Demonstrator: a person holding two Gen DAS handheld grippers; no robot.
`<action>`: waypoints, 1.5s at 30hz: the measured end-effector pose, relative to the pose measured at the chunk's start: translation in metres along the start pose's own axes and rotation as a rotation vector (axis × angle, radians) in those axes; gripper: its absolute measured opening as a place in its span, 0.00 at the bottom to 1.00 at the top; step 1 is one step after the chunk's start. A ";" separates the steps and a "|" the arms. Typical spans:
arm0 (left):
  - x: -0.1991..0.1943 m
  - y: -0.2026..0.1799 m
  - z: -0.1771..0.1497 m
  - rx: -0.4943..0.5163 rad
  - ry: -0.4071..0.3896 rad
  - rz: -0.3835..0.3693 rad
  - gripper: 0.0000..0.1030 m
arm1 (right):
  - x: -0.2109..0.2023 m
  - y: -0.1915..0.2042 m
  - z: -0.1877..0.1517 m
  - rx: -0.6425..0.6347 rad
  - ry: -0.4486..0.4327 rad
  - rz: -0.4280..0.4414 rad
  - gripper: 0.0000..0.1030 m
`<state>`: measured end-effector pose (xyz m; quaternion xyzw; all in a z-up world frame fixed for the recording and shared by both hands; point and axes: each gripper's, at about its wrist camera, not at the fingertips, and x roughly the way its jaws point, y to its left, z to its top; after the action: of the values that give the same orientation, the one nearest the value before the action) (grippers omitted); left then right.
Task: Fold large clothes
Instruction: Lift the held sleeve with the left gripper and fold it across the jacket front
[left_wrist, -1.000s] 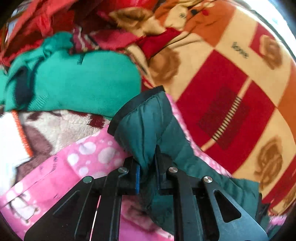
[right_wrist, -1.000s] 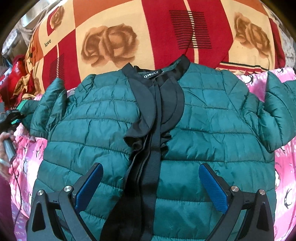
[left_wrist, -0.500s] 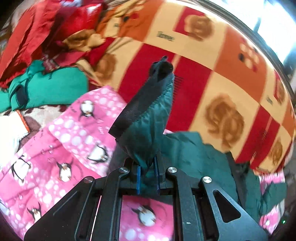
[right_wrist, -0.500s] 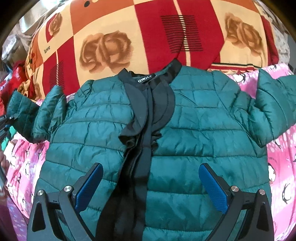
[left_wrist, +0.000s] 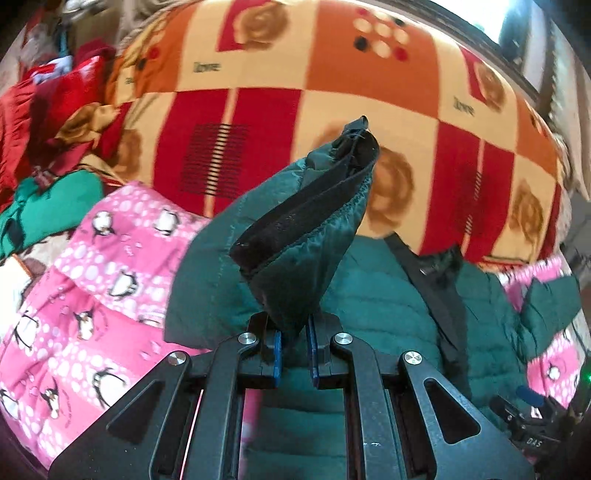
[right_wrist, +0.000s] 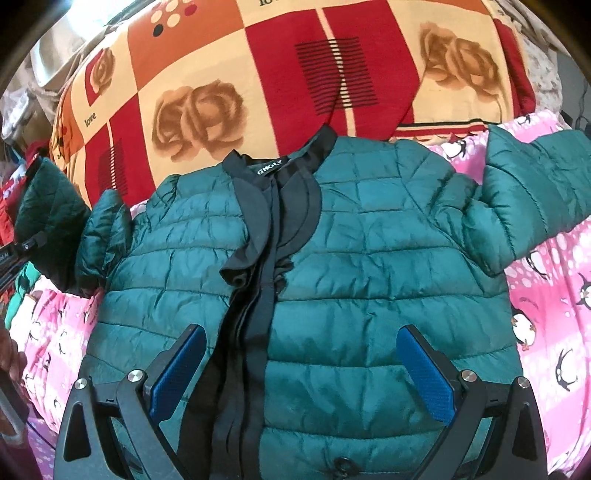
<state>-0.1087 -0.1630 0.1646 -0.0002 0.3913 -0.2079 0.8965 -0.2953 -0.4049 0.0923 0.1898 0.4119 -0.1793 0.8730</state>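
Right wrist view, green jacket (right_wrist: 369, 258), collar label (right_wrist: 269, 168) reading "GHOLY", blanket (right_wrist: 207, 74) reading "love"

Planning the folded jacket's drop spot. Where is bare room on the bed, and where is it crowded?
Free: the rose blanket beyond the jacket collar, and the pink penguin sheet under its spread sleeve. Crowded: the clothes pile at the far left edge. The left claw holds the other sleeve cuff up.
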 end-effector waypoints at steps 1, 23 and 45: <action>0.002 -0.008 -0.002 0.013 0.007 -0.005 0.09 | -0.002 -0.002 -0.001 0.003 -0.002 0.000 1.00; 0.053 -0.146 -0.054 0.239 0.173 -0.074 0.09 | -0.013 -0.054 -0.005 0.107 -0.012 0.000 1.00; 0.071 -0.163 -0.077 0.227 0.313 -0.170 0.50 | -0.014 -0.070 -0.007 0.156 0.003 -0.002 1.00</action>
<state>-0.1809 -0.3260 0.0880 0.1000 0.4986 -0.3228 0.7982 -0.3407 -0.4596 0.0868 0.2573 0.3981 -0.2115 0.8548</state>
